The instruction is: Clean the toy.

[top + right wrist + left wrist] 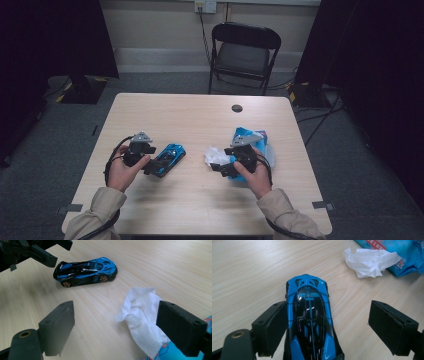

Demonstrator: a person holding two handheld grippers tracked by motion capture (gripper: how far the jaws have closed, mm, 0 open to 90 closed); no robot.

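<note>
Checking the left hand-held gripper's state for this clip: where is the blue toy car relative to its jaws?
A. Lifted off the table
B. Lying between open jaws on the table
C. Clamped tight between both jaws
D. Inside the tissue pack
B: the blue toy car lies on the table between the left hand-held gripper's spread jaws, with a clear gap to one jaw.

A bare recording room — black curtains (55, 35), grey carpet (165, 82), folding chair (243, 52), one wooden table (200, 115).
</note>
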